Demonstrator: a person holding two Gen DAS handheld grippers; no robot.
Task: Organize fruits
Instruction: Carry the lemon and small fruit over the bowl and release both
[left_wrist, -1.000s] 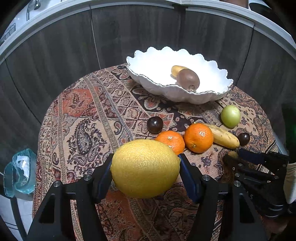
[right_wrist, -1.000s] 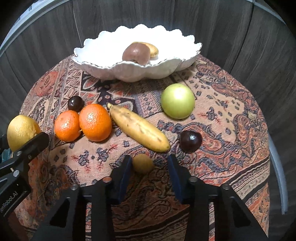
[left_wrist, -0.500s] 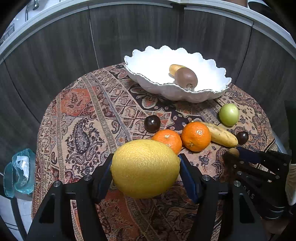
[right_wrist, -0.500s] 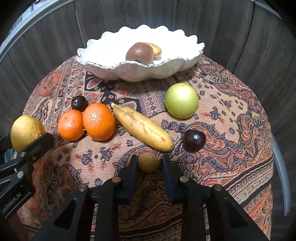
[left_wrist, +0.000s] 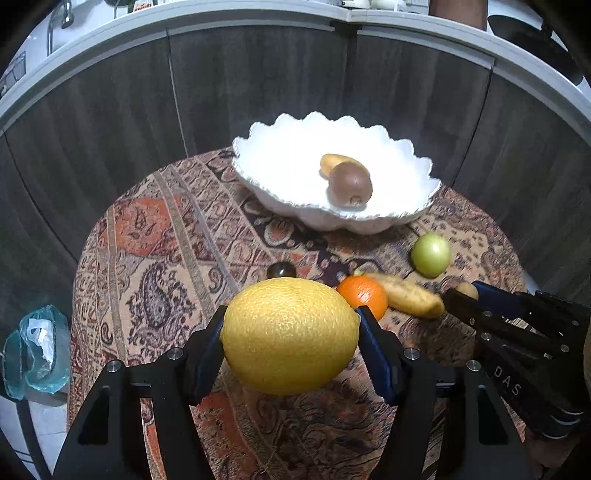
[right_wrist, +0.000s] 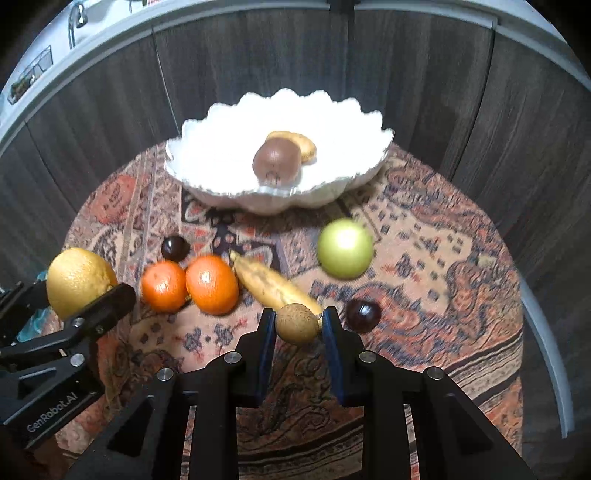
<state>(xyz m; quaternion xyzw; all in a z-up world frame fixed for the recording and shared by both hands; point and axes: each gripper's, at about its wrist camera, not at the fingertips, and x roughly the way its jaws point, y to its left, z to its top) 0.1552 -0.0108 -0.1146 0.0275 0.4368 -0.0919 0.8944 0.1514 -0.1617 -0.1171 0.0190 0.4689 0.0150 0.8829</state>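
The left claw (left_wrist: 290, 334) squeezes a big yellow lemon (left_wrist: 290, 334) between its two blue pads, one on each side. The lemon is fat and round with bumpy, dotted skin, and it is held up above the desk (left_wrist: 155, 266). The right claw (right_wrist: 297, 325) is pinched on a small tan round fruit (right_wrist: 297, 324) with dull, rough skin, held up just in front of the banana (right_wrist: 271, 286). The banana is long and yellow with brown spots, and it lies on the desk. Next to it sit two shiny oranges (right_wrist: 211, 284), touching each other. A small dark plum (right_wrist: 175, 248) sits just behind them, and another dark plum (right_wrist: 363, 316) sits to the right of the small tan fruit. A smooth green apple (right_wrist: 345, 247) rests near the bowl. The desk is round and has a woven cloth with red, tan and black swirls. At the back stands a white bowl (right_wrist: 221, 177) with a wavy edge like a shell. In it lie a brown kiwi (right_wrist: 276, 161) and a small yellow fruit (right_wrist: 301, 146), touching.
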